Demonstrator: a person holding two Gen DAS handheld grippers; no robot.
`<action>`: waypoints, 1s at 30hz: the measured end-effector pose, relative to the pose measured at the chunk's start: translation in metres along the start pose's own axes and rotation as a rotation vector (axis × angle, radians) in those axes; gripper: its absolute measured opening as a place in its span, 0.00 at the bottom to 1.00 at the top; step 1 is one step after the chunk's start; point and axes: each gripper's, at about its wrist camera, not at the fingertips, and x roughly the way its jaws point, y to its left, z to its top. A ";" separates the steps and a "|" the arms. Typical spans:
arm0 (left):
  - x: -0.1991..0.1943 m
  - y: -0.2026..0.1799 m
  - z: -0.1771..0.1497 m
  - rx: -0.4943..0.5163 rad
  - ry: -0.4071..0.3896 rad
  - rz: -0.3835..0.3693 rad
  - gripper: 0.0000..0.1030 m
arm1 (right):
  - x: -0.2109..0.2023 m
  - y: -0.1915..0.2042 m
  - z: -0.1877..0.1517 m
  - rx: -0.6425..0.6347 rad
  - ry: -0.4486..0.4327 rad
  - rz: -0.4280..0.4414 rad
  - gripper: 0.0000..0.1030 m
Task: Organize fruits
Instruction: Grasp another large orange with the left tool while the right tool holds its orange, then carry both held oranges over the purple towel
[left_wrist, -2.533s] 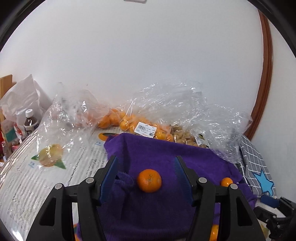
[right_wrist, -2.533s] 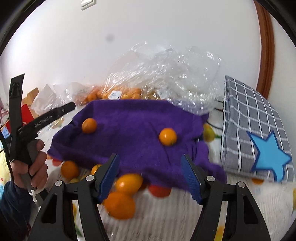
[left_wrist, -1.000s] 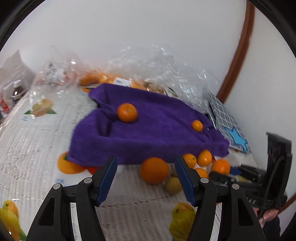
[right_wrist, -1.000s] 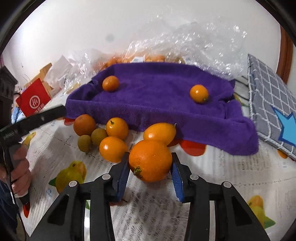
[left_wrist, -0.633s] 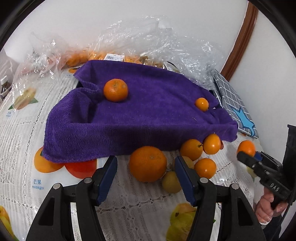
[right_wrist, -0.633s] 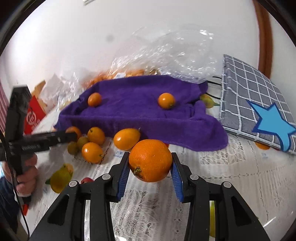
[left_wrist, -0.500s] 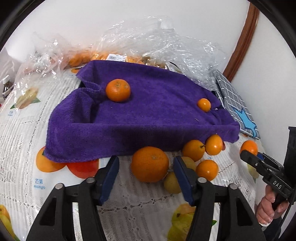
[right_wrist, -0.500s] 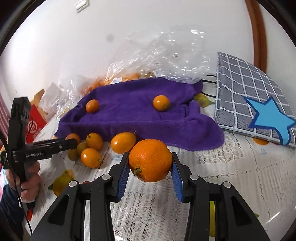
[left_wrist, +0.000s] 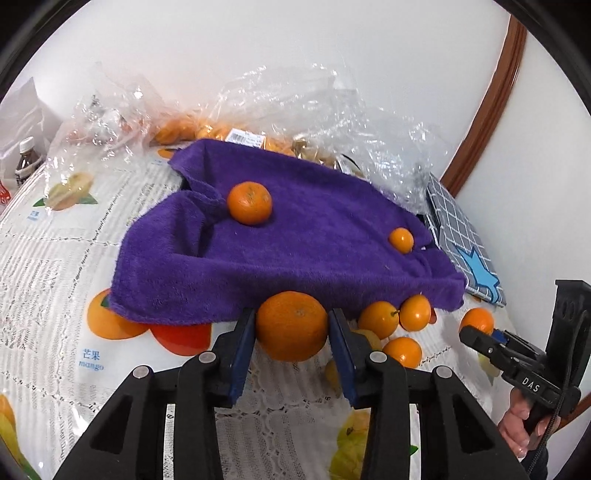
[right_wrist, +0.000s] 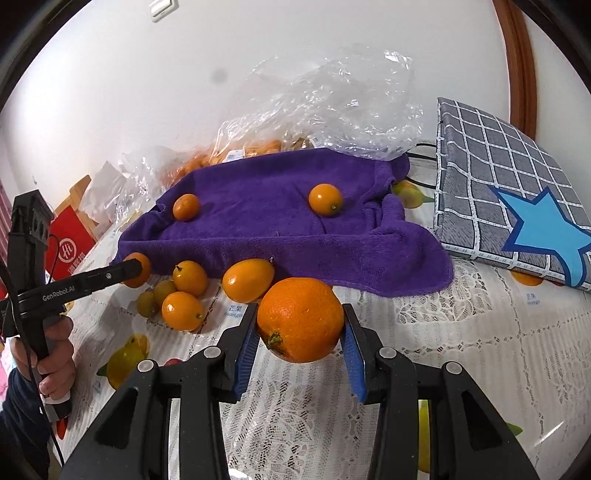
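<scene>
My left gripper (left_wrist: 291, 328) is shut on a mandarin (left_wrist: 292, 325) at the near edge of the purple towel (left_wrist: 295, 254). My right gripper (right_wrist: 300, 332) is shut on a large orange (right_wrist: 300, 319) and holds it above the tablecloth. On the towel lie a mandarin (left_wrist: 249, 203) at the left and a small orange fruit (left_wrist: 401, 240) at the right; both show in the right wrist view (right_wrist: 185, 207) (right_wrist: 325, 199). Several small orange fruits (right_wrist: 183, 295) lie in front of the towel.
Clear plastic bags (left_wrist: 295, 107) with more fruit lie behind the towel by the wall. A grey checked pouch with a blue star (right_wrist: 517, 206) lies at the right. A bottle (left_wrist: 25, 162) and a red box (right_wrist: 70, 243) stand at the far left.
My left gripper has closed on the mandarin in front of the towel. My right gripper still holds the large orange, lifted off the cloth, and has hardly moved in the last half second.
</scene>
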 end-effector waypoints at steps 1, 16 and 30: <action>0.000 -0.001 0.000 0.002 -0.003 0.000 0.37 | 0.000 0.000 0.000 0.000 -0.001 0.000 0.41; -0.014 0.001 0.003 -0.006 -0.076 -0.005 0.37 | -0.002 -0.001 0.000 0.009 -0.008 0.010 0.41; -0.044 0.012 0.035 -0.053 -0.214 0.029 0.37 | -0.024 0.005 0.032 -0.004 -0.089 0.083 0.41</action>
